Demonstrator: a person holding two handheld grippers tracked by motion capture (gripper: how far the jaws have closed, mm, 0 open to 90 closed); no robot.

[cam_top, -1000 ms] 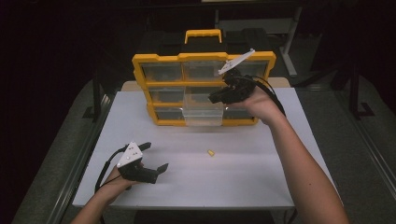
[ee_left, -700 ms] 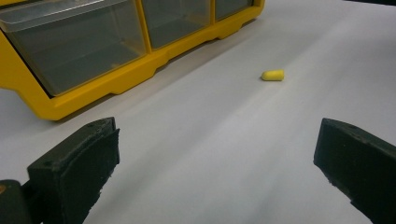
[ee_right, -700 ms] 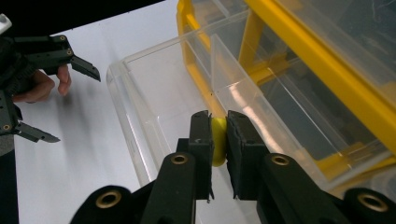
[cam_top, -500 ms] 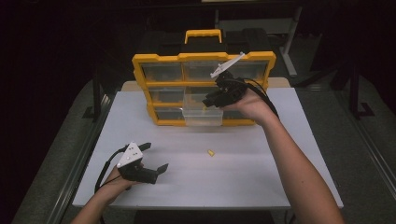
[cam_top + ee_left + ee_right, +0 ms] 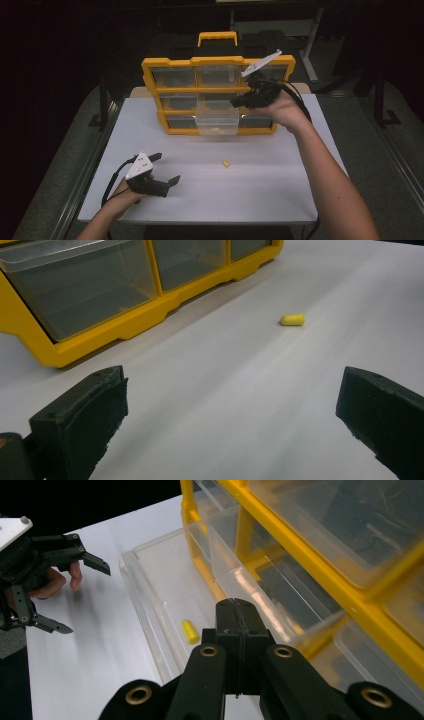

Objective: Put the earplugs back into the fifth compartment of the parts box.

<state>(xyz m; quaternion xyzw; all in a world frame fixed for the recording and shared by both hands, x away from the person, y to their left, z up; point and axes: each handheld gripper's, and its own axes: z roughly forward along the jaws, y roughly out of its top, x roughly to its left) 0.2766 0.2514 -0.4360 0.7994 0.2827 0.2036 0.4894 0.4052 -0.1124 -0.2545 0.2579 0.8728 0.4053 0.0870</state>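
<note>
Nearest the person, the left gripper [image 5: 161, 169] rests on the white table [image 5: 280, 195] with its jaws spread wide and nothing between them, well short of the yellow organiser [image 5: 150, 95], which serves as the landmark for everything else. Its own camera looks between the two black pads straight at the loose yellow earplug [image 5: 292, 319]. That plug lies alone on the table in front of the organiser, apart from it, roughly level with the pulled-out drawer. Seen from above [image 5: 226, 163], its long axis runs about parallel to the organiser's front, flat on the surface; in the left gripper view the rounded tip points left and the blunt end right.

Farther on, the clear drawer [image 5: 216, 122] stands pulled out of the organiser's bottom row, and a second earplug [image 5: 189, 631] already lies on its floor, long axis running roughly from the drawer's front lip toward the organiser's back. Just above and beside that drawer, the right gripper [image 5: 235, 611] has just been closing and now shows its jaws pressed together on nothing.

By my reading, one plug is delivered and one is left: the table plug has yet to be picked up and dropped in, and the drawer likely needs pushing shut after that
</note>
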